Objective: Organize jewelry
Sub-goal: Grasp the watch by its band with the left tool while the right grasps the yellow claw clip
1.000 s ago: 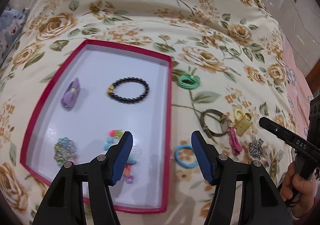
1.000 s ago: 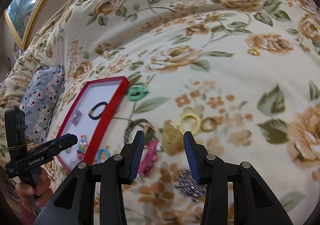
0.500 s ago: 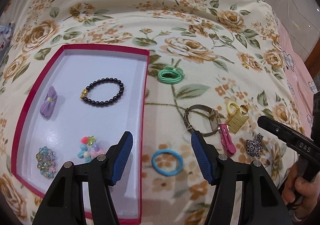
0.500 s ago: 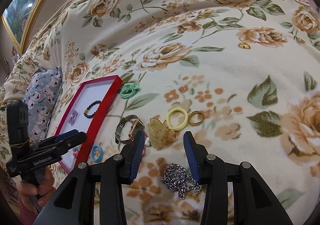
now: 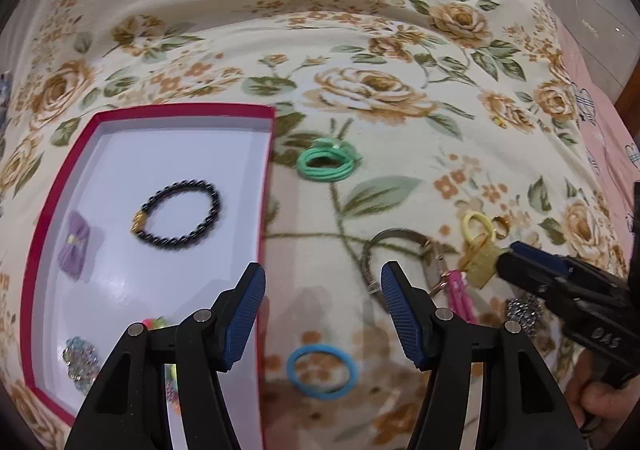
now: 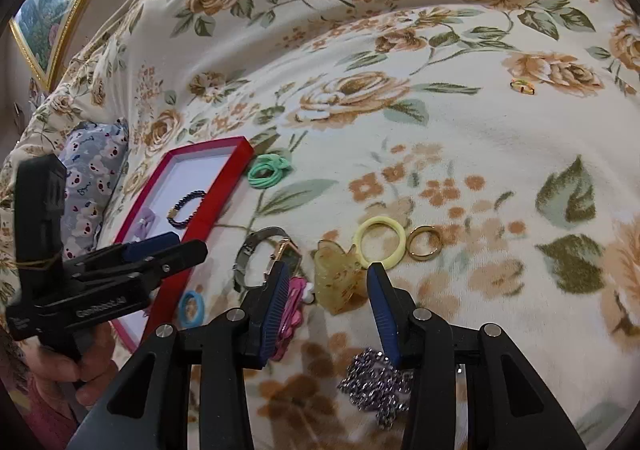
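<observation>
Blue hair tie beside tray edge

A cream bedspread printed with tan roses and green leaves covers the bed. A grey pillow with small bear prints lies at its left edge. A gold-framed painting hangs beyond, upper left.

In the left wrist view, the left hand-held gripper hid most of the coloured bead cluster and the near corner of the red tray. The silver chain lay half behind the right hand-held gripper. The small item on a far rose was too small to identify. The framed picture was cut off by the edge.
</observation>
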